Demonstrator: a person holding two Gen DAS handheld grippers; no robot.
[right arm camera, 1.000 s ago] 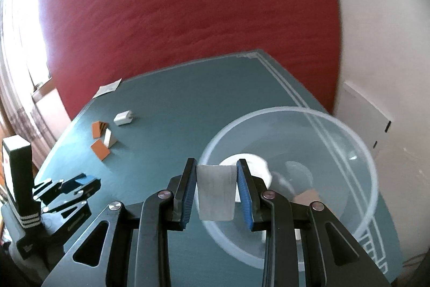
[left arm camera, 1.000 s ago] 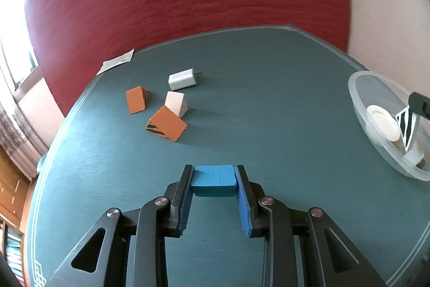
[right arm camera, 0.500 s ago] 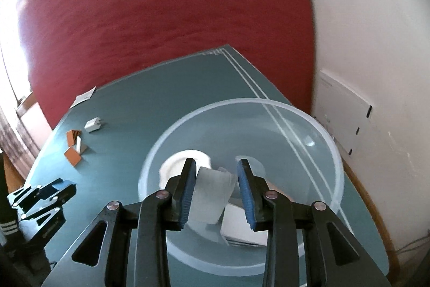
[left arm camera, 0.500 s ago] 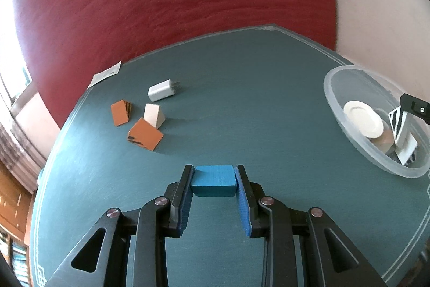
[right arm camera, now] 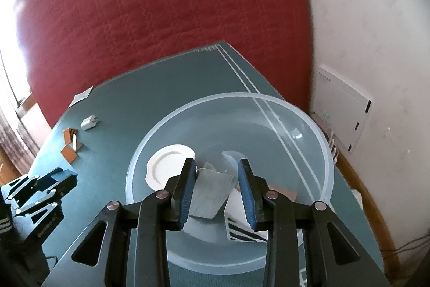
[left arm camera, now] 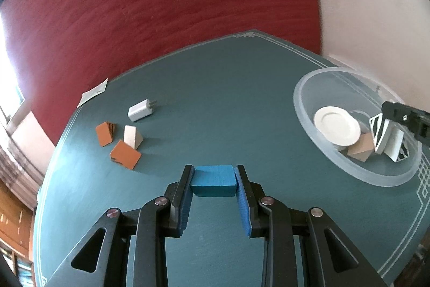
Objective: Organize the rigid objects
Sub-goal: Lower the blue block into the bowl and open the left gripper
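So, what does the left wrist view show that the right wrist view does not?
Only the left wrist view: the blue block seen close, clamped in the left gripper. Only the right wrist view: a grey piece lying loose between the jaws of the open right gripper, and a white wall panel. Both: the clear bowl with its white plate, the white charger and the orange pieces on the green table.

wall: big red cloth [right arm camera: 161, 18] hangs behind the table; white panel [right arm camera: 341, 114] low on the white wall | floor: thin wires [right arm camera: 408, 246]
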